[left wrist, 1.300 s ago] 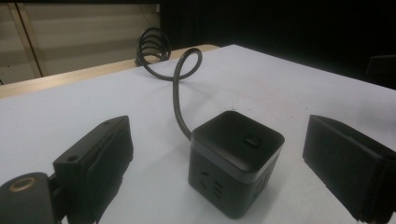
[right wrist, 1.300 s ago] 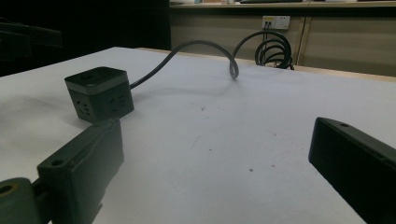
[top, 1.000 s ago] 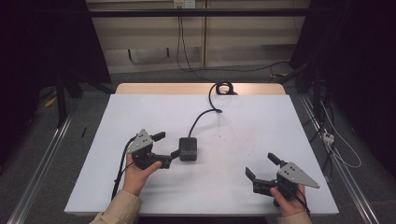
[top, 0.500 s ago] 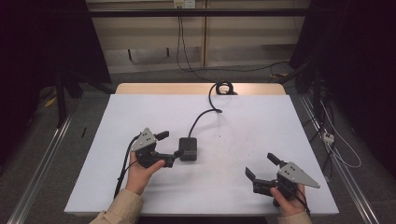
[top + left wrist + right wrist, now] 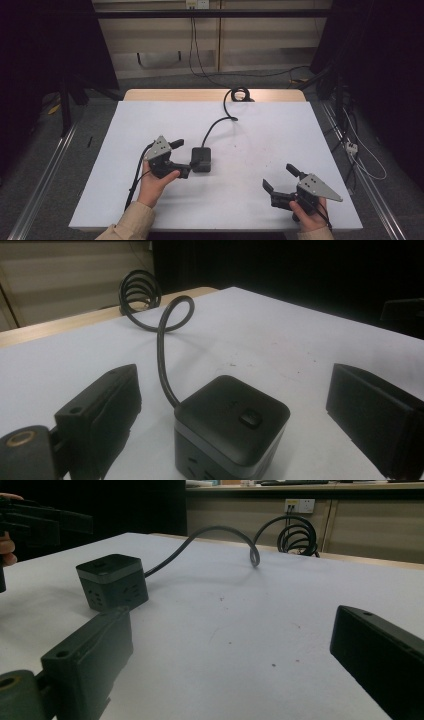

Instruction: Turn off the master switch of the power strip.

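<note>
A dark grey power cube (image 5: 201, 159) sits near the middle of the white table (image 5: 260, 140). Its black cable (image 5: 216, 126) curves back to a coil (image 5: 240, 94) at the far edge. My left gripper (image 5: 182, 158) is open just left of the cube, its tips level with the cube's near side. In the left gripper view the cube (image 5: 232, 425) lies between and slightly ahead of the two spread fingers (image 5: 102, 412), apart from both. My right gripper (image 5: 279, 178) stands open near the front right with nothing in it. Its own view shows the cube (image 5: 112, 580) far off to the left.
The cable loop (image 5: 252, 550) arches above the table behind the cube, and the coil (image 5: 297, 535) rests on the wooden strip at the back. Loose cables (image 5: 360, 155) lie on the floor to the right. Dark curtains flank the table.
My left gripper has edged right, closer to the power cube. The right gripper and the cube have stayed put.
</note>
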The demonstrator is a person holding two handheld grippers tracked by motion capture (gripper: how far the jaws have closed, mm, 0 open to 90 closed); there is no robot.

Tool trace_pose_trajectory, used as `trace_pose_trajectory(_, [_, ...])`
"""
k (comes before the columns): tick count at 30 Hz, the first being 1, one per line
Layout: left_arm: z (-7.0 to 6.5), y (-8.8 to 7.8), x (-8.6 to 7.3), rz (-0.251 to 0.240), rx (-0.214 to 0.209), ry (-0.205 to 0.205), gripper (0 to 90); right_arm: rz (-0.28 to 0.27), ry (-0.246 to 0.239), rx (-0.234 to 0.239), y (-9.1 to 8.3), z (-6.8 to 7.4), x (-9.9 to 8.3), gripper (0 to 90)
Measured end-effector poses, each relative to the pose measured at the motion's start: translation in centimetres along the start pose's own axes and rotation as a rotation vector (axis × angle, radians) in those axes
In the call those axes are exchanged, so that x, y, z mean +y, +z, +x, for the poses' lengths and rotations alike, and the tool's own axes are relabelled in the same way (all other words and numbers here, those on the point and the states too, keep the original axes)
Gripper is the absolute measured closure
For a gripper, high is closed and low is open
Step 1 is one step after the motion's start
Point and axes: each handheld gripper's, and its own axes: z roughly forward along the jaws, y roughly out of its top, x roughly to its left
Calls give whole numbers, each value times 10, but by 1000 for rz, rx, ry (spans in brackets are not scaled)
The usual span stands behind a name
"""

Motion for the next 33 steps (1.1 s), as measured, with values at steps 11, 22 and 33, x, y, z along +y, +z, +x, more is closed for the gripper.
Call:
trace_pose_trajectory(11, [-4, 10, 4, 21, -3, 17, 20, 1, 0, -2, 0, 0, 0, 35])
trace_pose_trajectory(22, [-2, 19, 11, 24, 6, -9, 74, 1, -1, -4, 0, -1, 0, 39])
trace_pose_trajectory(33, [2, 16, 14, 15, 4, 16, 412, 5, -5, -2, 0, -1, -1, 43])
